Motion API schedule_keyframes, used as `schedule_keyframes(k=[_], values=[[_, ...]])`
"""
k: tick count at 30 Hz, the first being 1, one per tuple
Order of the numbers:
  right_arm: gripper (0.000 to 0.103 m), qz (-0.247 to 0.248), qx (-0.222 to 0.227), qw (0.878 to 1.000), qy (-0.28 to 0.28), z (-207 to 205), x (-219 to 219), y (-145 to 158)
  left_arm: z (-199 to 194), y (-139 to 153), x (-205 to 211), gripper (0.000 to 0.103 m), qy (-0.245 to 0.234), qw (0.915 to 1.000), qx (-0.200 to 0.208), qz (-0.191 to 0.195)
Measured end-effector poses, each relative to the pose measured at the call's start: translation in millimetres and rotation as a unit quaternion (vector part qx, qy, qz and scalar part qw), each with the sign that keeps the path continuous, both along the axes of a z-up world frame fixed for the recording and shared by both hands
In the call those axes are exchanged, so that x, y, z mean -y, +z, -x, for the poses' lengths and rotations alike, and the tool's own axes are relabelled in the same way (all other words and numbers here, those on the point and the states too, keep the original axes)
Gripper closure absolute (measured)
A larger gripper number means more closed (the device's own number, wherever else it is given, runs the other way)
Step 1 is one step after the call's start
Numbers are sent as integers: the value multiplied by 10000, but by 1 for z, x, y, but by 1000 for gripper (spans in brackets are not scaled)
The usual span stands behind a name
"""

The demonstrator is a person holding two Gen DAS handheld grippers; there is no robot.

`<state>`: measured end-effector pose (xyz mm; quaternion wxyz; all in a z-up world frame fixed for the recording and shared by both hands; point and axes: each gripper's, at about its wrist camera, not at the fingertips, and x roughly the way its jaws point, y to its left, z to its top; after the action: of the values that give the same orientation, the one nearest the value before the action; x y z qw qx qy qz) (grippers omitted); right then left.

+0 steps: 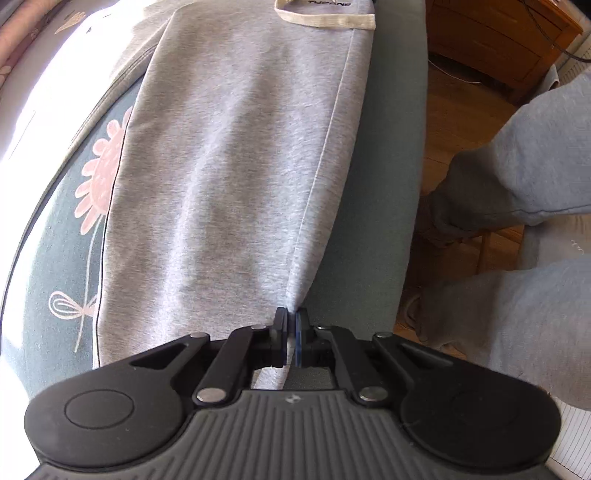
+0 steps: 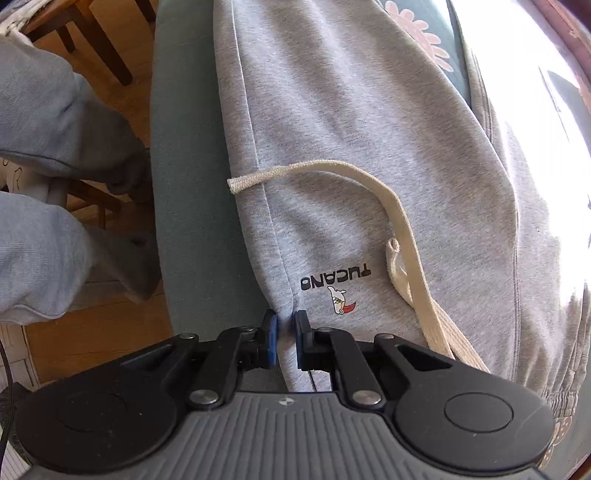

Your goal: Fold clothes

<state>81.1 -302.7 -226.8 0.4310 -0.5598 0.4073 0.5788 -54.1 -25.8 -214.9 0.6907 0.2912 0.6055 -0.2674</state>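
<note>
A pair of light grey sweatpants lies stretched out along a teal cloth printed with pink flowers, its near side seam running close to the cloth's edge. The left gripper has its jaws closed on a pinch of the grey fabric right at that seam, at the leg end of the sweatpants — the cloth bunches up between the blue pads. From this view the pant leg runs away toward the waist, where a cream drawstring lies across the top. The right gripper clamps the same seam edge at the waist end, its jaws drawn in on a small fold of fabric held between the two pads. Just beyond its fingers sits a black printed logo with a small cartoon bird beneath it, and the drawstring loops over the fabric beside it, one frayed end reaching the seam, the other part trailing down past the gripper body. Off the edge of the cloth is a wooden floor, where a person's legs in grey trousers and dark socks stand — wooden furniture shows behind them. Bright sunlight washes out the far side of the sweatpants.
</note>
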Motion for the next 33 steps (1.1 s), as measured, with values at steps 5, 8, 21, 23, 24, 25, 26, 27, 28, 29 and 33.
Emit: schedule_keyframes(k=[5, 8, 21, 23, 24, 25, 26, 27, 28, 29, 33], values=[[91, 237, -207, 9994, -106, -9, -6, -8, 1, -11, 4, 102, -260, 9995, -202, 10], [91, 344, -300, 9989, -48, -14, -7, -8, -3, -13, -1, 101, -283, 9992, -271, 58], [75, -64, -532, 9771, -2057, -56, 1, 11, -41, 11, -40, 94, 332, 9992, -200, 126], [69, -211, -661, 9562, -2844, -71, 14, 24, -51, 21, -47, 91, 520, 9984, -116, 191], [67, -322, -727, 9393, -3338, -71, 37, 29, -55, 26, -51, 89, 613, 9978, -74, 223], [61, -458, -790, 9168, -3888, -68, 69, 33, -60, 31, -54, 86, 707, 9972, -32, 255], [56, -600, -835, 8904, -4435, -64, 90, 35, -64, 36, -58, 84, 800, 9964, 10, 287], [53, -742, -868, 8601, -4972, -60, 106, 35, -69, 41, -62, 83, 894, 9955, 51, 320], [50, -882, -897, 8263, -5489, -56, 122, 35, -74, 46, -65, 82, 987, 9945, 93, 352], [49, -1040, -943, 7869, -6009, -56, 138, 30, -78, 51, -69, 82, 1080, 9933, 135, 384], [45, -1795, -1350, 5815, -7820, -72, 202, -7, -91, 54, -38, 82, 1694, 9816, 316, 819]])
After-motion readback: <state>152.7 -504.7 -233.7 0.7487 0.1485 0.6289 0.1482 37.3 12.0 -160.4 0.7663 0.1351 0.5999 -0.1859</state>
